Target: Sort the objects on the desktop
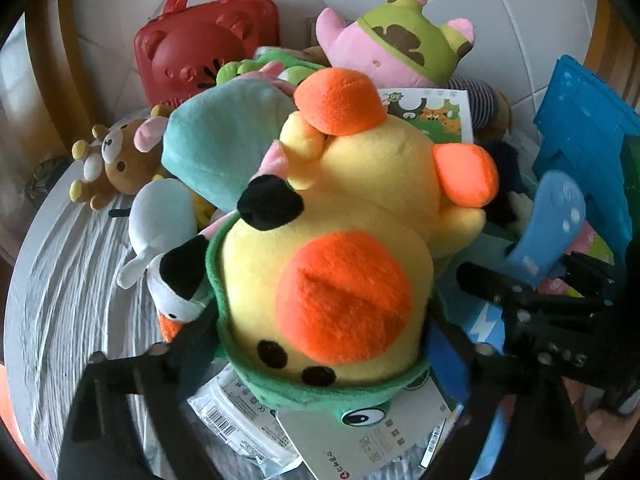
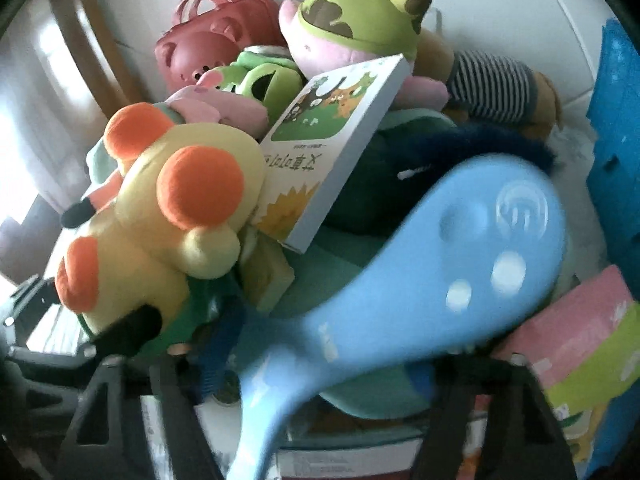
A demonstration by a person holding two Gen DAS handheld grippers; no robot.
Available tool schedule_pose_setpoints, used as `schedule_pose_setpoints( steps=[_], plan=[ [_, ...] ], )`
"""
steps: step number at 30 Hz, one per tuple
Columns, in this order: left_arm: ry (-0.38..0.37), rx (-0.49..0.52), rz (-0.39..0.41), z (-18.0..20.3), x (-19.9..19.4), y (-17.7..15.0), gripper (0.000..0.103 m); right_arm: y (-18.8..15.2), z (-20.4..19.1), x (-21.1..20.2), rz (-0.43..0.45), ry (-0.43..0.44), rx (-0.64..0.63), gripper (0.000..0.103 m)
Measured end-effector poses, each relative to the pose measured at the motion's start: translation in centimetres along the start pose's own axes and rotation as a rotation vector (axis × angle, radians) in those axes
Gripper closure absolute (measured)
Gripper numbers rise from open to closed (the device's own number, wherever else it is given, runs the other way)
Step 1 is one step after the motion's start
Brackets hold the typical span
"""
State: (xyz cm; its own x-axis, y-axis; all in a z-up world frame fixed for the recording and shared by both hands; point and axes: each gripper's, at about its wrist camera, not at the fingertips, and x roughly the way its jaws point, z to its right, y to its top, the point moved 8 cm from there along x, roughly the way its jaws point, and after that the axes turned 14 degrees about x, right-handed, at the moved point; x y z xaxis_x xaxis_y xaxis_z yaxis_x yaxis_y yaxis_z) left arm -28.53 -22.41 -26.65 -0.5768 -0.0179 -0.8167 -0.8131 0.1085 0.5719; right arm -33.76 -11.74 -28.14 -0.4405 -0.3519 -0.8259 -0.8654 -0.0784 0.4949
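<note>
Left gripper (image 1: 320, 368) pinching the yellow duck plush (image 1: 348, 240) at its green hood, fingers (image 1: 188, 344) spread wide around the head; the soft body sags head-down toward the camera, orange feet up — held by the bulkiest part, likely because the plush compresses and gives the pads purchase.

Right gripper (image 2: 320, 364): the blue plastic scoop (image 2: 440, 264) runs out between its fingers, handle toward the wrist, bowl forward; the jaws look wide apart, and I cannot tell whether they actually clamp the handle or it merely lies between them; blur here suggests motion.

Both items sit above the heap on the table (image 1: 60, 288), not yet in any bin; judgement: sorting is at an early stage, the pile largely intact.

Left view alone shows the brown bear plush (image 1: 116, 160) at the pile's edge, the white goose plush (image 1: 160, 232), and packaged sheets (image 1: 240, 420) underneath; red bear-face case (image 1: 200, 52) stands clear at the back.

Right view alone shows the white picture book (image 2: 332, 152) propped at a tilt against the duck, the pink-and-green box (image 2: 580, 344), the striped plush (image 2: 492, 80); blue crate (image 2: 616, 160) at right edge — a probable destination.
</note>
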Motion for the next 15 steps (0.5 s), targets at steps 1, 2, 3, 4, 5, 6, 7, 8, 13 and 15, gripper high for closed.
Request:
schedule_pose_setpoints(
  steps=[1,2,3,4,5,6,7,8,13,15],
  plan=[
    [0.001,-0.004,0.009,-0.1,-0.4,0.0,0.019,-0.1,0.0,-0.5,0.007,0.022,0.014,0.067],
    [0.004,-0.009,0.012,-0.2,-0.7,-0.1,0.023,-0.2,0.0,-0.9,0.000,0.056,0.036,0.071],
    [0.012,-0.013,0.014,-0.4,-1.1,-0.2,0.024,-0.4,0.0,-1.3,-0.001,0.074,0.051,0.072],
    [0.028,-0.012,0.019,-0.7,-1.5,-0.2,0.024,-0.5,0.1,-1.7,0.006,0.072,0.053,0.072],
    [0.048,-0.009,0.027,-1.0,-1.9,-0.2,0.024,-0.7,0.2,-2.2,0.011,0.073,0.056,0.074],
    [0.066,-0.006,0.036,-1.3,-2.4,-0.2,0.025,-0.8,0.2,-2.6,0.015,0.078,0.060,0.074],
    [0.075,-0.006,0.046,-1.6,-3.0,-0.2,0.025,-1.0,0.3,-3.1,0.022,0.082,0.063,0.075],
    [0.075,-0.009,0.054,-1.8,-3.4,-0.2,0.025,-1.1,0.3,-3.6,0.028,0.079,0.063,0.076],
    [0.065,-0.011,0.098,-2.2,-6.0,0.1,0.026,-0.8,-0.2,-7.3,0.100,0.064,0.055,0.081],
    [0.055,0.005,0.123,-1.7,-7.3,0.3,0.026,-0.8,-0.6,-9.1,0.132,0.058,0.046,0.083]
  ],
)
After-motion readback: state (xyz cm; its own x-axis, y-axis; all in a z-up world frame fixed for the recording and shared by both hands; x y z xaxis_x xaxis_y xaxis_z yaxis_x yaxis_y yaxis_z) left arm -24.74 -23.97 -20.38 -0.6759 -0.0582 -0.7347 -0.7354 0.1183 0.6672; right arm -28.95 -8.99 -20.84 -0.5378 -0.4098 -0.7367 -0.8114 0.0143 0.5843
